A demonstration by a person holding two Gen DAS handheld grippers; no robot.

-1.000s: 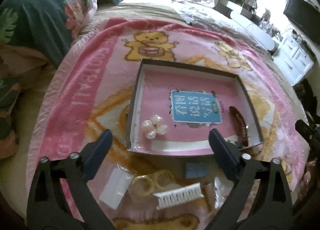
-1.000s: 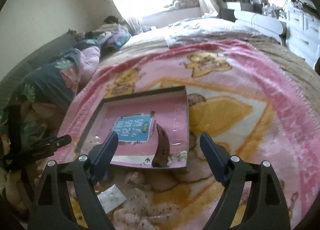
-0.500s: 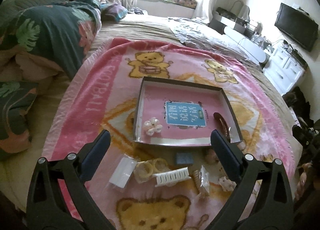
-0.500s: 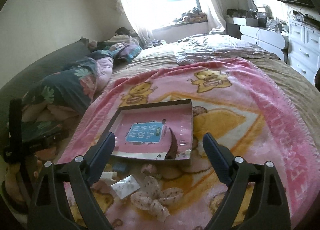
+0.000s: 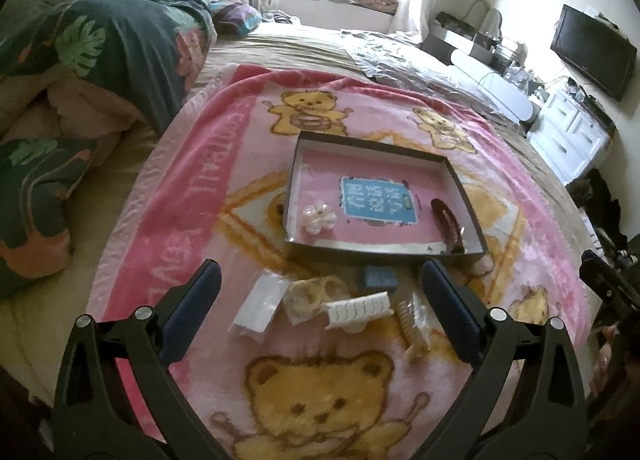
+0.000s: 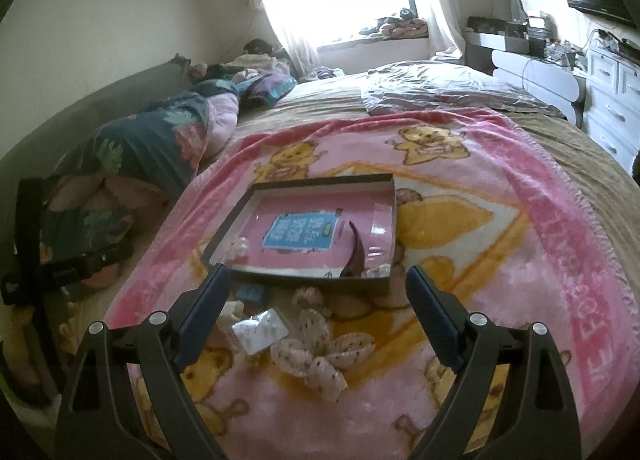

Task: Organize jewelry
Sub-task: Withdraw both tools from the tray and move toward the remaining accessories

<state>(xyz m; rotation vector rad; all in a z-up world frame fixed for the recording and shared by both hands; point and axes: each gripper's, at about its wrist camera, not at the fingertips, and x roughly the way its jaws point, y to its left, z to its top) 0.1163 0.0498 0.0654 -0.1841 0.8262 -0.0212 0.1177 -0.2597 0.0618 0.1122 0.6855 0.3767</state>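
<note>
A shallow dark-rimmed box (image 5: 298, 164) with a pink floor lies on the pink bear blanket; it also shows in the right wrist view (image 6: 324, 183). Inside lie a white flower clip (image 5: 318, 217) and a brown hair clip (image 5: 448, 222), the latter also in the right wrist view (image 6: 354, 258). In front of the box lie a white comb clip (image 5: 358, 307), a yellowish bagged piece (image 5: 310, 294), a clear packet (image 5: 262, 302) and a blue square (image 5: 380, 277). A spotted bow (image 6: 316, 356) lies nearer. My left gripper (image 5: 320, 312) and right gripper (image 6: 318, 310) are open and empty, above these loose pieces.
The pink blanket (image 5: 192, 200) covers the bed. A dark floral quilt (image 5: 120, 48) is heaped at the left. White drawers (image 5: 568, 132) and a television (image 5: 592, 50) stand at the right. The other gripper shows at the right edge (image 5: 608, 284) and the left edge (image 6: 72, 264).
Both grippers have pulled back and up from the box, so more of the blanket and loose pieces show. Both stay open and empty. The items have not moved.
</note>
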